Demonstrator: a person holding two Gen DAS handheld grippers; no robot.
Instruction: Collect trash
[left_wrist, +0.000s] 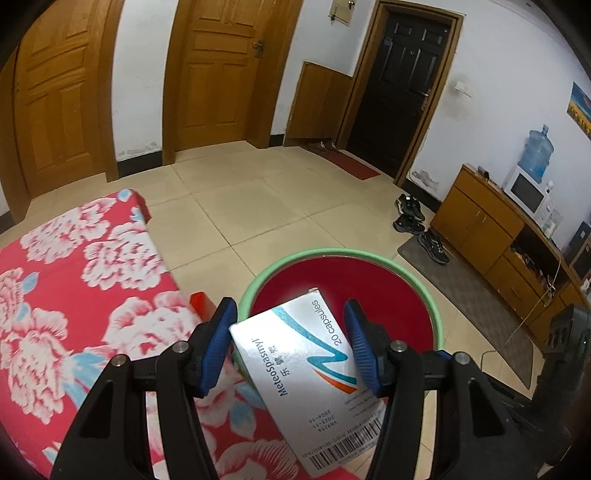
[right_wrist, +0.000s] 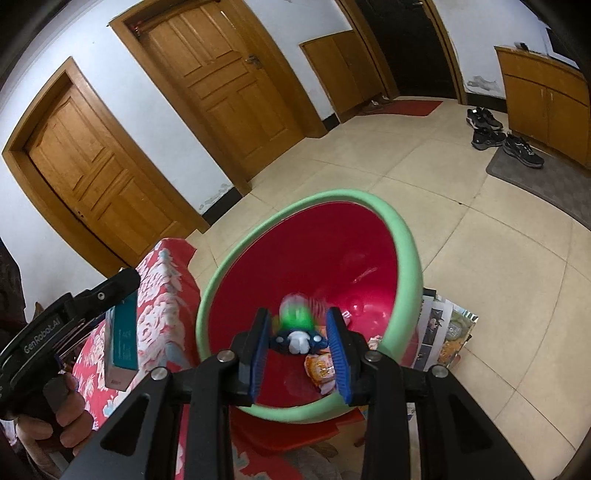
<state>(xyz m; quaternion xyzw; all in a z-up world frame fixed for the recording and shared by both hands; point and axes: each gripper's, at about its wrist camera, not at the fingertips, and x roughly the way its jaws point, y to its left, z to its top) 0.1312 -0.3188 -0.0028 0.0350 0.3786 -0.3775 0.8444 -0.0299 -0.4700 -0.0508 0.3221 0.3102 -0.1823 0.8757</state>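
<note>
- White cardboard medicine box with teal and orange swoosh, printed "20 capsules": clamped between the blue ribbed pads of the left claw, tilted, hanging over the near rim of the basin.
- Same box also seen from the right wrist, left of the basin, above the bed.
- Round plastic basin, red inside with pale green rim: standing on the floor beside the bed.
- Right claw: part-way apart over the basin, pads clear of the small blurred green, white and dark blue object between them.
- Orange snack wrapper: lying inside the basin.
- Red bedspread with white flowers: left of the basin.
- Printed papers: on the floor, right of the basin.
- Beige tiled floor: beyond the basin.
</note>
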